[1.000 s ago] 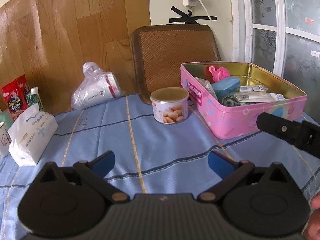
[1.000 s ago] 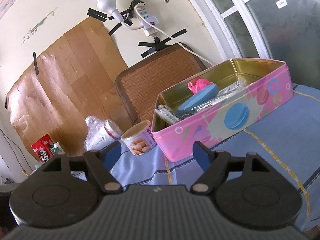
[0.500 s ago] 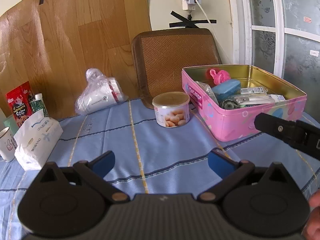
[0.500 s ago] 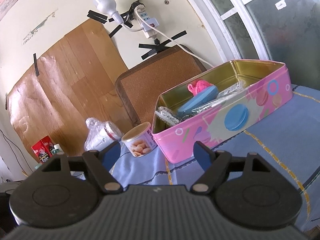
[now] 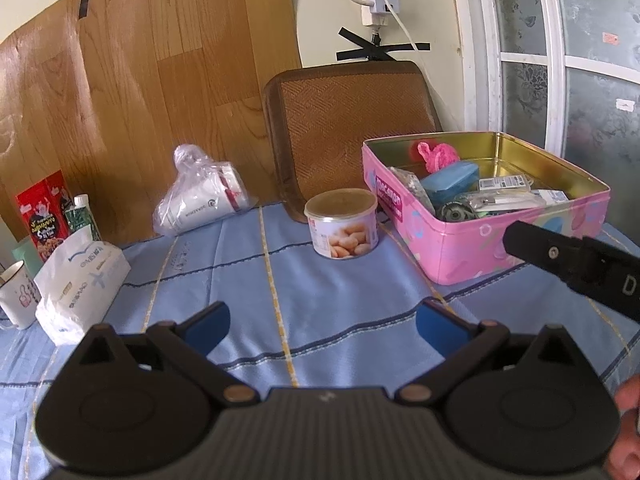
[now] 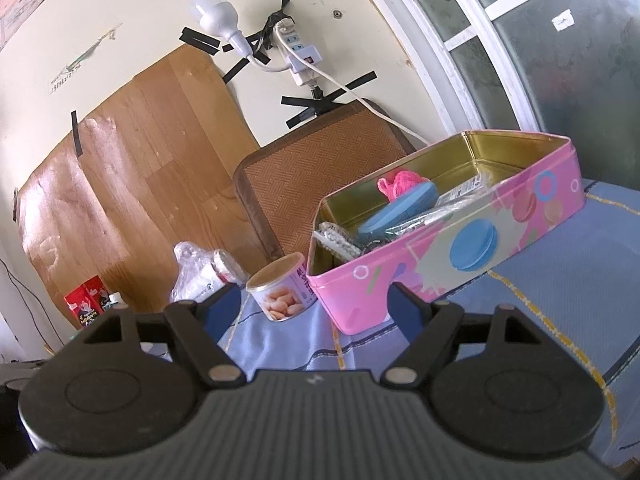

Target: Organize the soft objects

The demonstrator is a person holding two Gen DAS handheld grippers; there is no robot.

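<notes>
while both grippers gape empty, a pink tin holds clutter.

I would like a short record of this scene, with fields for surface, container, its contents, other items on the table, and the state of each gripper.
surface: table with blue checked cloth
container: pink tin, lid off, at the right
contents: pink knitted item, blue case, packets; the rest is unclear
other items: snack can left of the tin, bagged cups, tissue pack, mug
left gripper: open, holding nothing, above the cloth
right gripper: open, holding nothing, facing the tin
</notes>
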